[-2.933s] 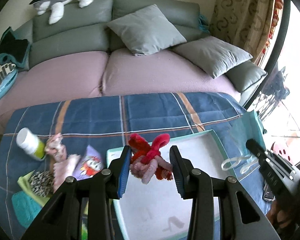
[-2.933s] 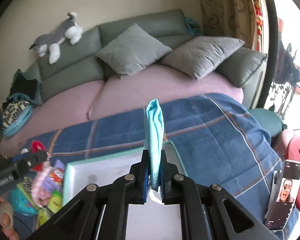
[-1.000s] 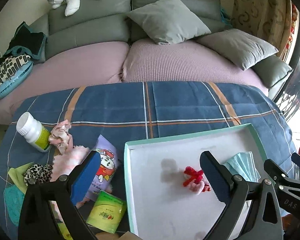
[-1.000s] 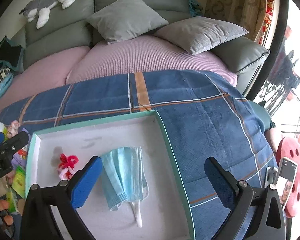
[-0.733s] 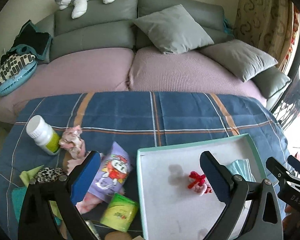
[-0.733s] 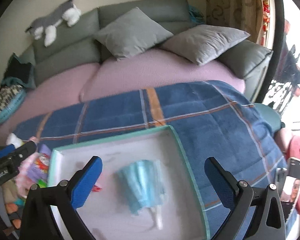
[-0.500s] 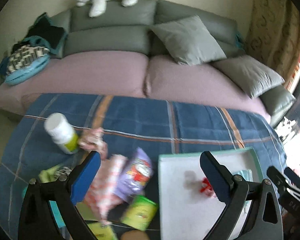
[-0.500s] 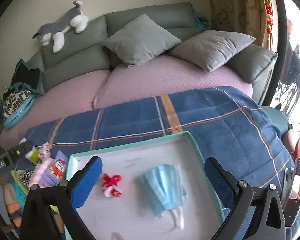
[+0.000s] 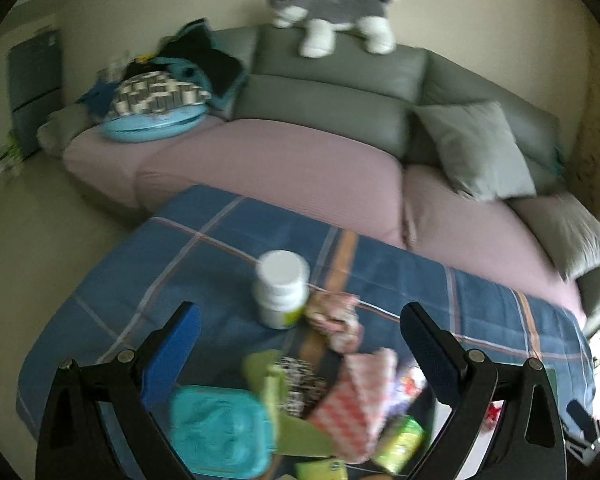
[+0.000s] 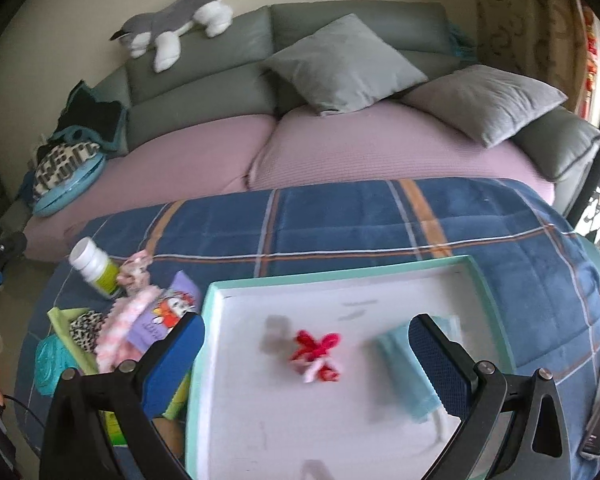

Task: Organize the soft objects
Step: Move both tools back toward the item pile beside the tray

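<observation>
The blue face mask (image 10: pixel 410 364) lies flat in the white tray (image 10: pixel 340 276), long axis running from upper left toward the near right, ear loop trailing toward the camera. Just left of it sits the red-and-pink scrunchie bundle (image 10: pixel 316 356). The right hand-held gripper (image 10: pixel 304 354) hangs spread wide above the tray, empty. The left hand-held gripper (image 9: pixel 300 340), also spread and empty, hovers over the pile of cloths (image 9: pixel 296 392) beside a white bottle (image 9: pixel 282 288) on the blue plaid blanket (image 9: pixel 204 240).

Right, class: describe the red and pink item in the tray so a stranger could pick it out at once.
Find the white tray with a mint-green rim on the blue plaid blanket. Near its middle lies a small knot of red and pink fuzzy strands, left of a folded light-blue face mask. It is the only red thing there, tangled rather than flat.
</observation>
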Demonstrator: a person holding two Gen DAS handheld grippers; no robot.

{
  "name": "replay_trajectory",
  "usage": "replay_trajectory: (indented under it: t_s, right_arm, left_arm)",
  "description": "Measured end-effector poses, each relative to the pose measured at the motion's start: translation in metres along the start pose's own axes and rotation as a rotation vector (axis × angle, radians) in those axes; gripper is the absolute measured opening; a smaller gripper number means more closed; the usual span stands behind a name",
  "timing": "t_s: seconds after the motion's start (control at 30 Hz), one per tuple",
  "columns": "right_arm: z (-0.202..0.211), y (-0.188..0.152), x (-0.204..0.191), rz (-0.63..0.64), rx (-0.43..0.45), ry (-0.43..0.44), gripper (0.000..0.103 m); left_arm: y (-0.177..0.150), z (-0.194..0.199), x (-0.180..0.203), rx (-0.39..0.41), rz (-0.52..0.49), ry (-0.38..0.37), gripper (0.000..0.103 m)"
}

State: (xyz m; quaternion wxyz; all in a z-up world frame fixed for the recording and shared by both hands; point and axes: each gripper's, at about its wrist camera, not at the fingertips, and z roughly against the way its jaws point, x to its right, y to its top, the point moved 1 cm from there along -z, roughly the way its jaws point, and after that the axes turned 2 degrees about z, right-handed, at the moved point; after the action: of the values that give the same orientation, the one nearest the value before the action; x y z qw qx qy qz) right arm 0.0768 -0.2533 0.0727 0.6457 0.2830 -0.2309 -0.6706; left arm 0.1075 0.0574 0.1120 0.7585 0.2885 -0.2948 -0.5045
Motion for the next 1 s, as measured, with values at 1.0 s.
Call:
replay_trajectory:
  t_s: [1.0]
  right_arm:
    - [-0.045, -0.015, -0.103, 0.116, -0.111, 0.240, 0.101]
  left_arm:
    - [-0.002, -0.040, -0.068, -0.173, 0.034, 0.028, 0.100]
